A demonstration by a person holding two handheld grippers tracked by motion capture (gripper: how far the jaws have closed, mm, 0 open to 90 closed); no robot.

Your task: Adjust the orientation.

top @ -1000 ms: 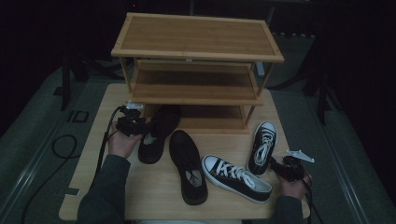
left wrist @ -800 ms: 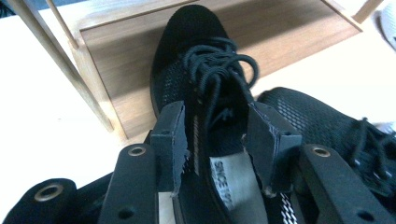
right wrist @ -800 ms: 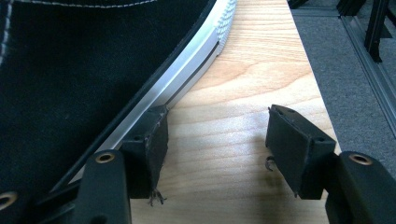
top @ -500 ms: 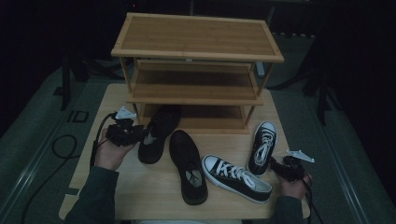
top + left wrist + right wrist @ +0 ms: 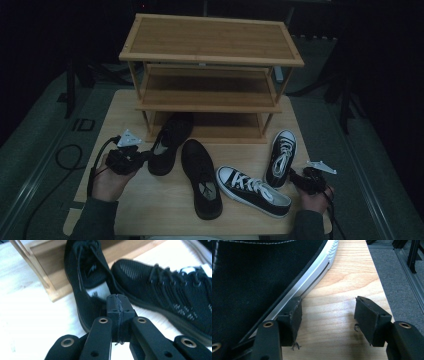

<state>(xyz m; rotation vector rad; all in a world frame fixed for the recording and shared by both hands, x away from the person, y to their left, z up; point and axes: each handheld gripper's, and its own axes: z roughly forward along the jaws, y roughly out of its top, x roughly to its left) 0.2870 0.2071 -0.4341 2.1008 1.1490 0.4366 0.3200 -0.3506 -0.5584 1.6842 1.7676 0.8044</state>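
While your left gripper (image 5: 117,306) has just closed its jaws flat together at the heel of the black slip-on (image 5: 167,145), gripping nothing, and your right gripper (image 5: 328,322) gapes beside the sneaker (image 5: 252,190), all four shoes remain on the desk (image 5: 150,210), the rack (image 5: 210,55) unfilled.

In your left gripper view the black mesh shoe (image 5: 175,295) runs off the right edge, so you cannot see its heel; the black slip-on shoe (image 5: 85,280) loses its toe past the top edge, and the shut jaws of your left hand-held gripper (image 5: 117,300) cover part of its heel; whether they pinch the heel rim you cannot tell. In your right gripper view the black canvas sneaker (image 5: 257,277) is cut off at the top and left; the high view is dim, and the shoe rack (image 5: 210,65) hides the surface (image 5: 125,110) beneath it.
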